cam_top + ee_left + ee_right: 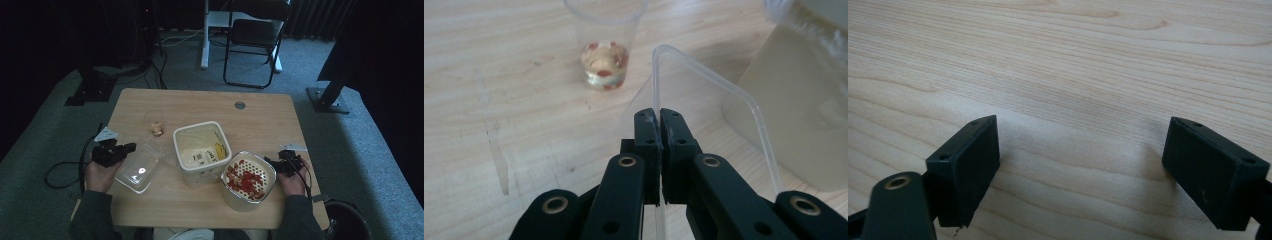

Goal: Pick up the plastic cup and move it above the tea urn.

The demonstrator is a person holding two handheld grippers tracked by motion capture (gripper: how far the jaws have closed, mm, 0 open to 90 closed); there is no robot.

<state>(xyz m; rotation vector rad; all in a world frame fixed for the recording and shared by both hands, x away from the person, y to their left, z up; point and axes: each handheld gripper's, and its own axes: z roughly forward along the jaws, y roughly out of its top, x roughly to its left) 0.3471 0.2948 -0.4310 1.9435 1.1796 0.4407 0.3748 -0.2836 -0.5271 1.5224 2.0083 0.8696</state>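
Left tongs (659,120) clenched on clear lid (709,100) edge. Cup (605,55) at 11 o'clock. Right tongs (1080,165) released over bare surface (1073,60). Tub (201,150) label unreadable.

dim room overhead, bright close-ups from the two gripper views

the high view is dark and slightly soft, its corners and back wall sinking to near black while the wooden table (200,102) catches a muted, even light. the left gripper view is well lit from above; the near black pads are sharp, the clear lid (704,95) shows a thin bright edge, and the plastic cup (605,45) and the tub wall at the right edge go soft. in the right gripper view the wood grain is crisp, with a pale blurred shadow between the jaws and mild blur low in the frame.
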